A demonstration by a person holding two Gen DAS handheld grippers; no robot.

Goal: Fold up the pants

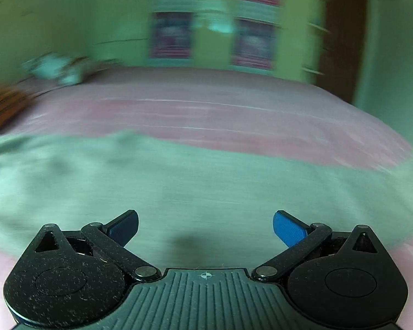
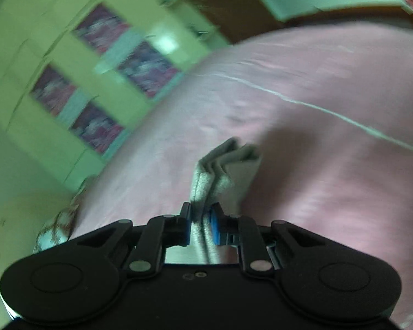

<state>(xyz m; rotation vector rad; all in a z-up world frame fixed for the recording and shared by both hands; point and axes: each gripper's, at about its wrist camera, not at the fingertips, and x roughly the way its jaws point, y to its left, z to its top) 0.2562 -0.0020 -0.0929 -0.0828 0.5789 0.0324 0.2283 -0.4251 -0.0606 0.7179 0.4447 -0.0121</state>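
The pale green-grey pants (image 1: 179, 181) lie spread across the pink bed in the left wrist view, just ahead of my left gripper (image 1: 205, 227), which is open and empty above the cloth. In the right wrist view my right gripper (image 2: 200, 224) is shut on a bunched edge of the pants (image 2: 225, 170). That folded cloth sticks up past the fingertips above the bed. Both views are blurred by motion.
The pink bedsheet (image 1: 234, 110) covers the bed; it also shows in the right wrist view (image 2: 316, 88). A heap of clothes (image 1: 57, 68) and an orange-brown cloth (image 1: 2, 101) lie at the far left. A green wall with windows (image 1: 212, 27) and a brown door (image 1: 341, 41) stand behind.
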